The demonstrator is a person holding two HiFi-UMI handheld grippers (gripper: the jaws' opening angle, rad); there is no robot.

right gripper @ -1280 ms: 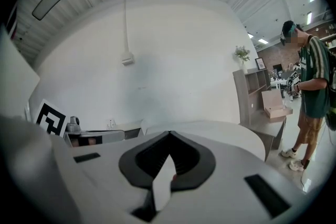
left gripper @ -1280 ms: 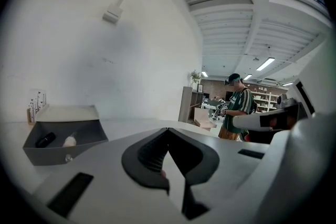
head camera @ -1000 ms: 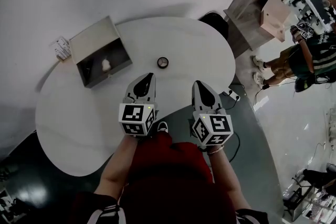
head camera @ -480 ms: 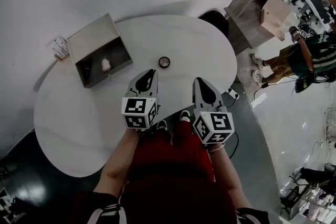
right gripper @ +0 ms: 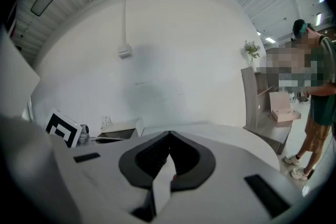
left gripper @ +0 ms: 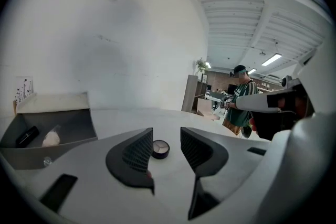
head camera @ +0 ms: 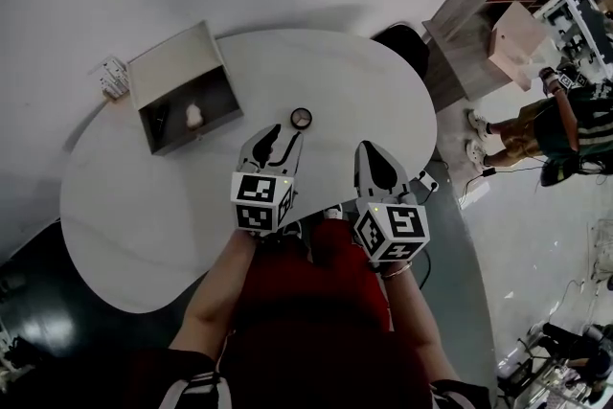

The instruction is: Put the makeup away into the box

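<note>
Though round, compact (head camera: 301, 117) (face up) lies flat

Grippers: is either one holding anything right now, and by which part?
Nothing is held. The left gripper has its fingers opening toward the round compact on the table, not gripping it; the right gripper is shut and empty.

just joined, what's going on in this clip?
A person with a gripper in each hand is at a white table, putting makeup into the open box at its left edge. The left gripper points at a small round compact lying on the table. Its jaws are opening, and the compact sits just ahead of them, not gripped yet. The right gripper is shut and empty. A pale puff already lies in the box.
</note>
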